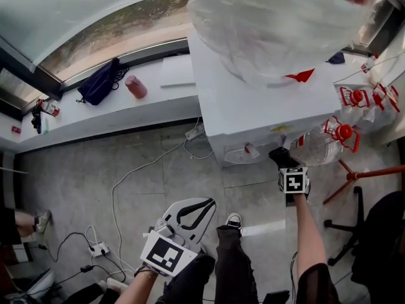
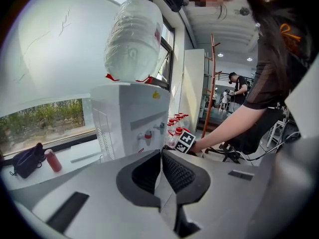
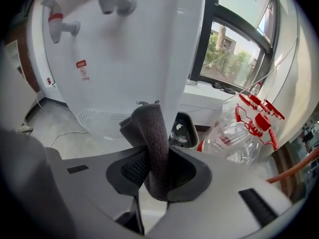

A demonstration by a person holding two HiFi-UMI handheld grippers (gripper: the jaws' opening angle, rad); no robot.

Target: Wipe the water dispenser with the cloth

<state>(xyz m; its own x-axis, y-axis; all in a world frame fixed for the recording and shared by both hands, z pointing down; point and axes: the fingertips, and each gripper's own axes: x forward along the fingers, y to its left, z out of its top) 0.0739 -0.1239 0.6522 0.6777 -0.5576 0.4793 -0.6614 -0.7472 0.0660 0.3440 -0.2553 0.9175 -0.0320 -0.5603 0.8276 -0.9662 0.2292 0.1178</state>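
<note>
The white water dispenser (image 1: pixel 253 106) stands by the window with a big clear bottle (image 1: pixel 272 24) upside down on top. My right gripper (image 1: pixel 286 164) is shut on a dark grey cloth (image 1: pixel 281 156) held close to the lower front of the dispenser. In the right gripper view the cloth (image 3: pixel 152 138) sticks up from the right gripper (image 3: pixel 154 161) just short of the dispenser's front panel (image 3: pixel 134 59), below its taps (image 3: pixel 60 24); I cannot tell whether it touches. My left gripper (image 1: pixel 190 213) hangs low over the floor, shut and holding nothing. The left gripper (image 2: pixel 160 159) faces the dispenser (image 2: pixel 127 121).
Empty bottles with red caps (image 1: pixel 332 138) lie right of the dispenser, beside a coat stand's red-brown foot (image 1: pixel 367 173) and a black office chair (image 1: pixel 376 233). Cables and a power strip (image 1: pixel 98 249) lie on the floor at left. A dark bag (image 1: pixel 101 82) and red bottle (image 1: pixel 135 87) sit on the sill.
</note>
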